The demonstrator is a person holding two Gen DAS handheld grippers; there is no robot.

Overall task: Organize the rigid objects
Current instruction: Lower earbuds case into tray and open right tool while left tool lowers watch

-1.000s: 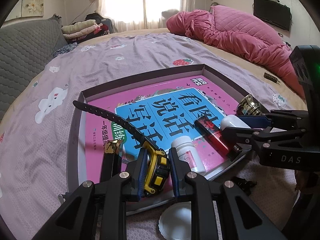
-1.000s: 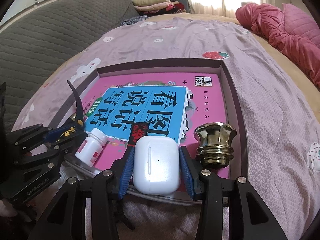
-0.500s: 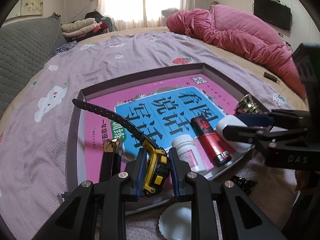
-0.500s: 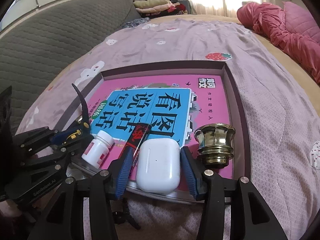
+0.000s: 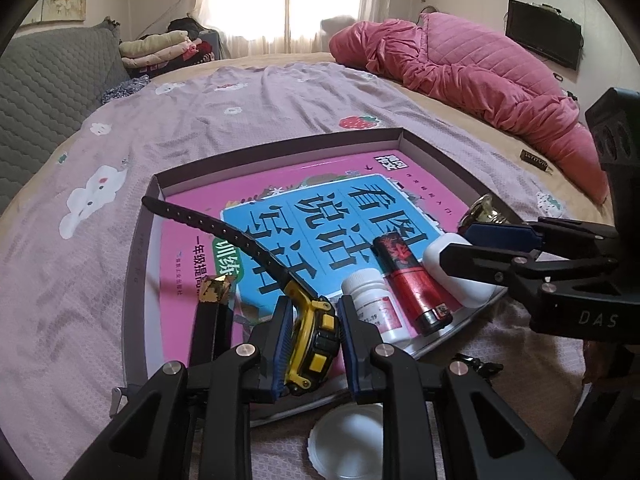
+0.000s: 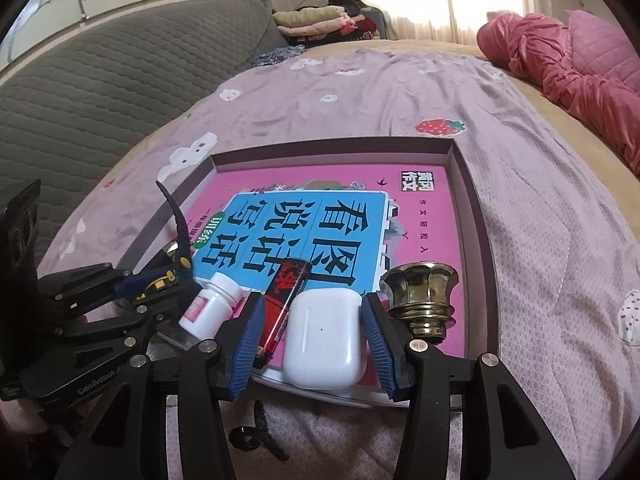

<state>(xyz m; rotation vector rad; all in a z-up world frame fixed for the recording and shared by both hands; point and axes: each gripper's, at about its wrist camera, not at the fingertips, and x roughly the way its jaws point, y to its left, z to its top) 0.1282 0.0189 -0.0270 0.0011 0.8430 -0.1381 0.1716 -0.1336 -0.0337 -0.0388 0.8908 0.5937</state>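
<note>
A shallow grey box (image 5: pixel 138 248) (image 6: pixel 478 216) on the bed holds a pink and blue book (image 5: pixel 280 188) (image 6: pixel 332 216). My left gripper (image 5: pixel 312 336) straddles a yellow and black watch (image 5: pixel 312 340) whose strap (image 5: pixel 216 228) sticks up; the jaws stand slightly apart from it. My right gripper (image 6: pixel 312 332) is open around a white earbud case (image 6: pixel 324 336) (image 5: pixel 456 276) lying on the book. Beside it lie a red lighter (image 6: pixel 286 300) (image 5: pixel 412 280), a white pill bottle (image 6: pixel 210 308) (image 5: pixel 372 300) and a brass knob (image 6: pixel 420 296) (image 5: pixel 480 212).
A black and gold bar (image 5: pixel 210 320) lies in the box at my left. A white lid (image 5: pixel 348 440) and a black clip (image 6: pixel 256 432) lie on the purple bedsheet before the box. A pink quilt (image 5: pixel 460 68) is heaped at the far right.
My right gripper has opened and let the earbud case down onto the book. My left gripper's jaws have eased apart around the watch.
</note>
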